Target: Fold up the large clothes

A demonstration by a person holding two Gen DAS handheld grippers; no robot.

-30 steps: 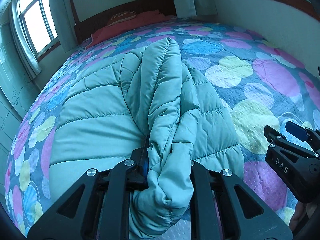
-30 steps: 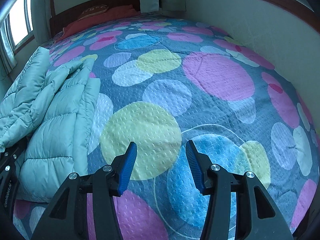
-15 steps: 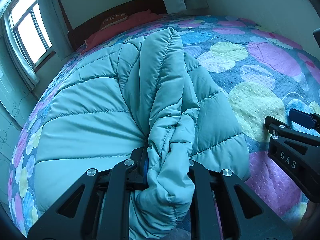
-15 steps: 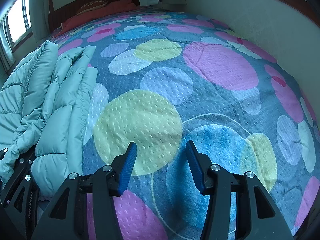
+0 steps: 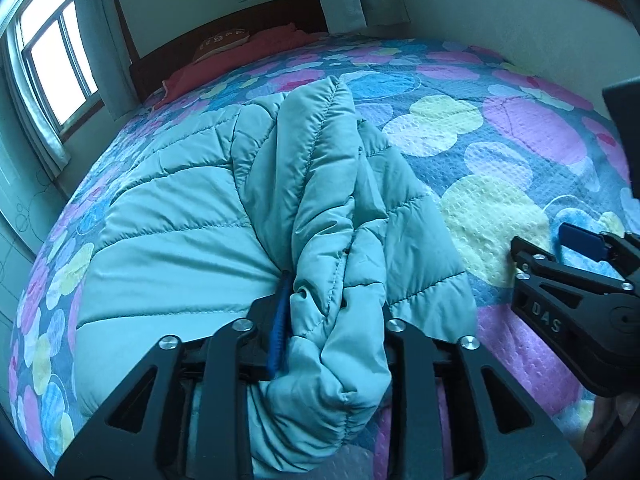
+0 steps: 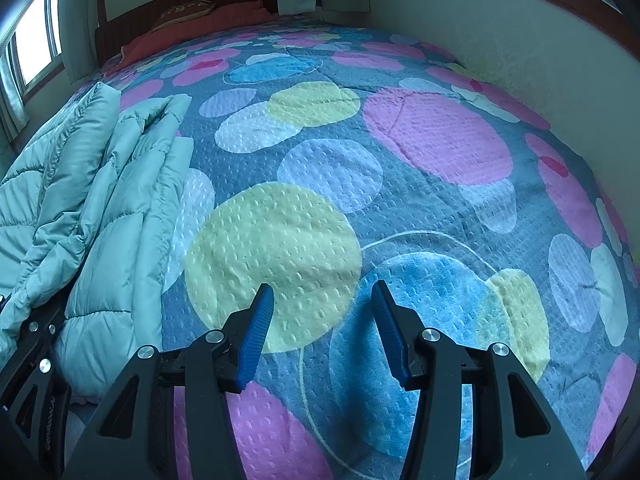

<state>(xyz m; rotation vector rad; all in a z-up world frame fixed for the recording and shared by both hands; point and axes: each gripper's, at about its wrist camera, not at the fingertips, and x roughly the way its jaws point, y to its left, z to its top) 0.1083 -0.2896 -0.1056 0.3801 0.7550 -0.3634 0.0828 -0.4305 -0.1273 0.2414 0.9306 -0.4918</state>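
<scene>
A teal quilted puffer jacket [image 5: 192, 240] lies on the bed, with one sleeve pulled over its body. My left gripper [image 5: 332, 312] is shut on the bunched sleeve cuff [image 5: 332, 380] and holds it above the jacket's near edge. The jacket also shows at the left of the right wrist view [image 6: 104, 216]. My right gripper [image 6: 322, 312] is open and empty, low over the bedspread to the right of the jacket. It also shows at the right edge of the left wrist view [image 5: 576, 280].
The bed carries a spotted bedspread [image 6: 400, 152] in pink, yellow and blue. A red pillow [image 5: 240, 52] and dark headboard [image 5: 224, 36] stand at the far end. A wall [image 6: 520, 52] runs along the right side, a window [image 5: 56, 64] at the left.
My left gripper has carried the sleeve a little towards the jacket's middle, and the view has shifted. My right gripper has stayed open over the bedspread, drifting slightly closer to the jacket.
</scene>
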